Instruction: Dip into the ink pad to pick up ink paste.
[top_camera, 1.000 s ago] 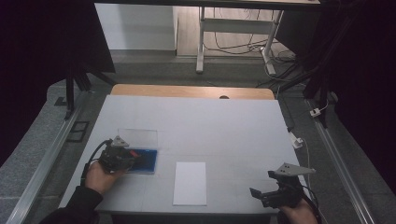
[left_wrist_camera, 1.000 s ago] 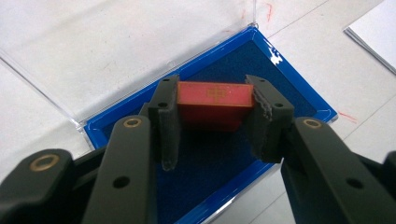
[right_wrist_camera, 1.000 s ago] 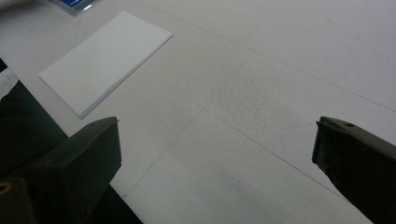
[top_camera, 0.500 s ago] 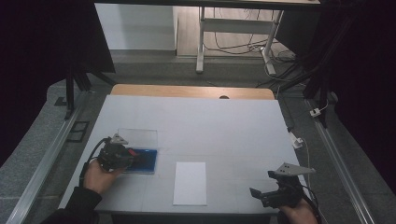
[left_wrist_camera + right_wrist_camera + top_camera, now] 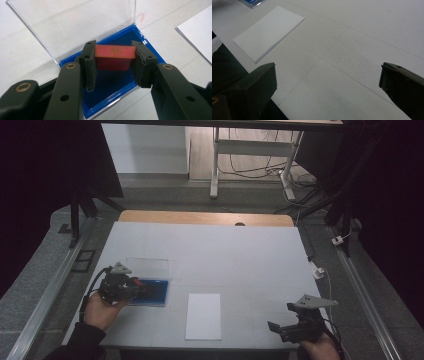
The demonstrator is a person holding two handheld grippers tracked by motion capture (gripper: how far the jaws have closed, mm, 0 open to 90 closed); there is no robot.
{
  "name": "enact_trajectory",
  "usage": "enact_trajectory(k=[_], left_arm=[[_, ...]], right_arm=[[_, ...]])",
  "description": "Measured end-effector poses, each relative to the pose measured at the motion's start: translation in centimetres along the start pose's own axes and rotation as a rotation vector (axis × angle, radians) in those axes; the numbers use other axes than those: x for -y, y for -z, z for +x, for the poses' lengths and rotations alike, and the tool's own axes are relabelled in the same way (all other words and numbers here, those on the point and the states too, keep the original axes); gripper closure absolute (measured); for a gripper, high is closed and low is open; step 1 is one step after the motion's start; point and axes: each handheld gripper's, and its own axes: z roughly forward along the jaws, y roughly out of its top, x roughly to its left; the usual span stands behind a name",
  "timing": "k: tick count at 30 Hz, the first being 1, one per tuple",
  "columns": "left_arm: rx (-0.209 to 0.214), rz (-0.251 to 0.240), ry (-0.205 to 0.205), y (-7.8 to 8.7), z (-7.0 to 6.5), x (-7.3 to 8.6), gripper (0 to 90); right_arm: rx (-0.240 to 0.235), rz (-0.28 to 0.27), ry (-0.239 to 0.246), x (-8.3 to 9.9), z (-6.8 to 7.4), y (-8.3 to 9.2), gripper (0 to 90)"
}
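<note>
Extraction step is judged in hand: red block (image 5: 115, 57) is clamped by left gripper (image 5: 113, 65) inside blue case (image 5: 113, 82); a straight lift is required next. Right gripper (image 5: 327, 87) is held wide, idle.

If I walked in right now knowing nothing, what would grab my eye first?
Probably the red block clamped between the black jaws of the left gripper, just above a blue case whose clear lid lies open at the table's near left. Next, the white paper stack at the near middle, and the right gripper gaping open near the front right edge.
</note>
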Motion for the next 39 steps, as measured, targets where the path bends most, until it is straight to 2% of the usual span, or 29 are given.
enact_trajectory(k=[7, 18, 28, 39], left_arm=[[0.003, 0.012, -0.031, -0.5, 0.0, 0.1, 58.3], [0.013, 0.047, -0.023, -1.6, 0.5, 0.5, 58.3], [0.000, 0.061, -0.057, -2.1, 0.3, 0.5, 58.3], [0.035, 0.049, -0.029, -2.2, 0.9, 0.8, 58.4]], right_arm=[[0.000, 0.000, -0.002, 0.0, 0.0, 0.0, 1.2], [0.000, 0.001, -0.002, 0.0, 0.0, 0.0, 1.2], [0.000, 0.001, -0.003, 0.0, 0.0, 0.0, 1.2], [0.000, 0.001, -0.002, 0.0, 0.0, 0.0, 1.3]])
